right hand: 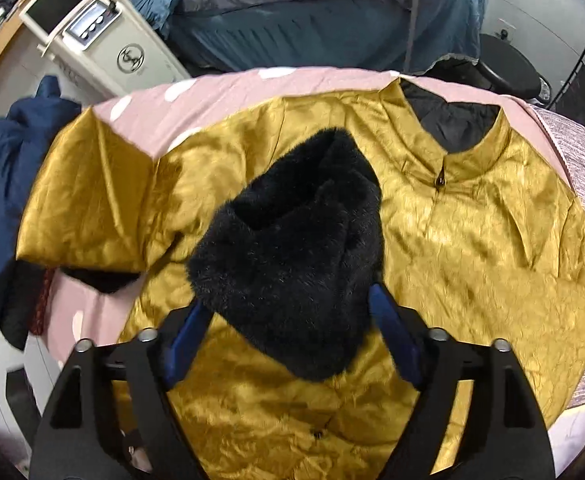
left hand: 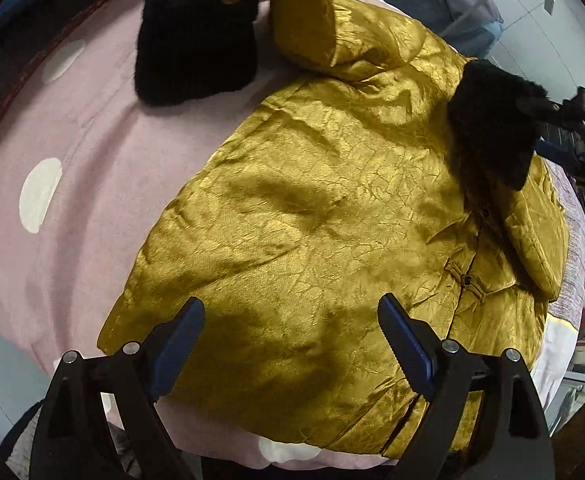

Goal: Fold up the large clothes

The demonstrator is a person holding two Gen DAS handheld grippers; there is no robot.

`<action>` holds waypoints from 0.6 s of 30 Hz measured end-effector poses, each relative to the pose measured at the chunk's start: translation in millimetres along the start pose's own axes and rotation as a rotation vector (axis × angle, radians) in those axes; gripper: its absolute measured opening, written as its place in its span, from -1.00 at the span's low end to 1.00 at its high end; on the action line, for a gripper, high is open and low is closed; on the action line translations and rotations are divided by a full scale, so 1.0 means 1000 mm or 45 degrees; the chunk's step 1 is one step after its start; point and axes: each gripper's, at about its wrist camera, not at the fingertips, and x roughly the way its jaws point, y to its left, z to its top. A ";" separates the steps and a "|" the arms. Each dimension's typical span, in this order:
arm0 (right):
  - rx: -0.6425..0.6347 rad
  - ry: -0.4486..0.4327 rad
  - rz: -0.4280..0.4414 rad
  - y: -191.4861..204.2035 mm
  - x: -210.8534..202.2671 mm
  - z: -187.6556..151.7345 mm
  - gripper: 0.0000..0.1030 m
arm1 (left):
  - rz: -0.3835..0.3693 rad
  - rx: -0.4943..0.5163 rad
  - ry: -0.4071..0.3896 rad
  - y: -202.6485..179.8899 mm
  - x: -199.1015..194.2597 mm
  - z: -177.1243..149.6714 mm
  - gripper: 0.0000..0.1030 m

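Here, crinkled gold jacket (right hand: 472, 248), black furry cuffs (right hand: 292, 248).

Gold jacket (right hand: 472, 248): 1
Black fur cuffs (left hand: 196, 44): 2
Grippers in view: 2
Pink spotted bedsheet (left hand: 72, 160): 1
Navy garment heap (right hand: 4, 184): 1

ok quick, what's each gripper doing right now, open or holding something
Left gripper: open, holding nothing, above the gold jacket.
Right gripper: jaws around the black fur cuff, looks shut on it.
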 end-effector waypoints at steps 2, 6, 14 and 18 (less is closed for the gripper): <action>-0.019 0.022 -0.009 -0.003 -0.002 -0.012 0.67 | 0.003 0.034 0.004 -0.009 0.002 0.003 0.67; -0.040 0.028 -0.116 -0.021 -0.008 -0.035 0.68 | 0.009 0.082 0.006 -0.023 0.004 0.010 0.68; 0.095 0.023 -0.501 -0.101 -0.012 -0.071 0.68 | 0.025 0.277 -0.065 -0.080 0.000 0.045 0.67; 0.178 0.179 -0.540 -0.136 0.009 -0.085 0.68 | 0.068 0.441 -0.089 -0.126 0.011 0.067 0.64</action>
